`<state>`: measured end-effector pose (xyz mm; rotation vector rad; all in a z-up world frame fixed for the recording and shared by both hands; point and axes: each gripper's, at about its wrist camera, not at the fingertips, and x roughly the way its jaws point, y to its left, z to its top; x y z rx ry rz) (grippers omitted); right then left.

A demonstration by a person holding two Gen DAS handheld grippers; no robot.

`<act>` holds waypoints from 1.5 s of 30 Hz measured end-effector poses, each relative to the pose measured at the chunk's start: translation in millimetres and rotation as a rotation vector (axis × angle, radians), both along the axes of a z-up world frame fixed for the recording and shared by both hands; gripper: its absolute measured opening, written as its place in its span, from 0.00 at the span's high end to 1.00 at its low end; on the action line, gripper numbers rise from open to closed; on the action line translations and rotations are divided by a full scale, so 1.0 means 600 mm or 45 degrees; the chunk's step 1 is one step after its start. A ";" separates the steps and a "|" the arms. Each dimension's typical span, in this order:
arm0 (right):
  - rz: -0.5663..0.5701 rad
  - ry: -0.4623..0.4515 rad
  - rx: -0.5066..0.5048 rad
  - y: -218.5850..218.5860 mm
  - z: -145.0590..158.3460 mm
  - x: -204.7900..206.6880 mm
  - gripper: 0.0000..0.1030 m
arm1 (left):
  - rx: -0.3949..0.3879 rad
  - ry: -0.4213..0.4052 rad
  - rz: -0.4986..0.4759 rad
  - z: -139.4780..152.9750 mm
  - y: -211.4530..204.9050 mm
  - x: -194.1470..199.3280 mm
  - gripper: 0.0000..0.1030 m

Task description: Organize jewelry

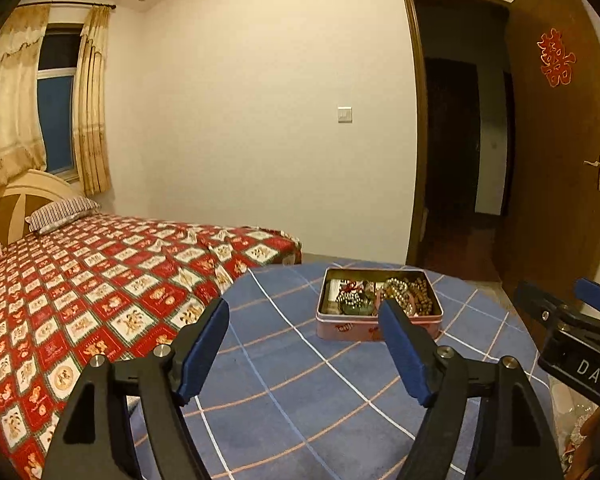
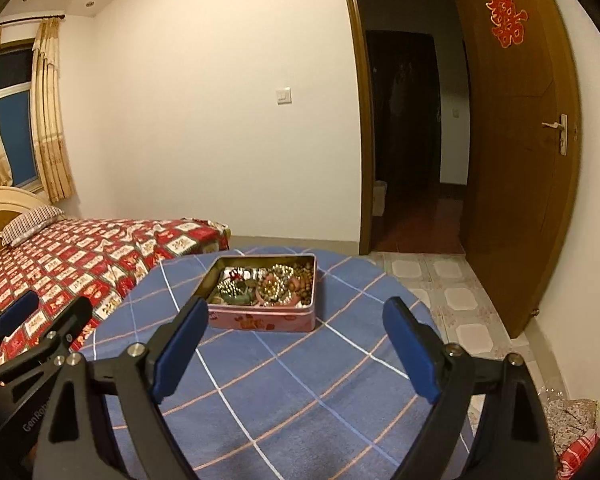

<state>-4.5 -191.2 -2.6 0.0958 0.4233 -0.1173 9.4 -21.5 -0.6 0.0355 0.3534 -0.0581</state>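
An open pink tin box (image 1: 376, 330) (image 2: 260, 318) stands on a round table with a blue checked cloth (image 1: 284, 380) (image 2: 284, 392). It holds a heap of jewelry (image 1: 380, 292) (image 2: 266, 284): bead bracelets, gold beads, a green piece. My left gripper (image 1: 304, 308) is open and empty, held above the cloth in front of the box. My right gripper (image 2: 296, 308) is open and empty, just short of the box. Each gripper shows at the edge of the other's view (image 1: 572, 304) (image 2: 44, 312).
A bed with a red patterned cover (image 1: 80, 288) (image 2: 80, 256) lies left of the table. An open brown door (image 1: 556, 152) (image 2: 516, 140) and a dark doorway are at the right. Tiled floor (image 2: 452, 300) lies right of the table, with bags (image 2: 572, 432) at the lower right.
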 end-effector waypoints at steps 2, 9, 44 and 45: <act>-0.004 -0.023 -0.006 0.003 0.007 -0.005 0.11 | 0.007 -0.021 0.000 0.007 0.000 -0.006 0.24; -0.012 -0.085 0.000 0.007 0.026 -0.015 0.09 | 0.019 -0.063 -0.015 0.025 -0.007 -0.018 0.18; -0.007 -0.128 0.003 0.009 0.042 -0.025 0.08 | 0.004 -0.099 0.007 0.035 -0.001 -0.022 0.15; -0.006 -0.128 0.003 0.009 0.042 -0.025 0.08 | 0.004 -0.098 0.006 0.035 -0.001 -0.021 0.15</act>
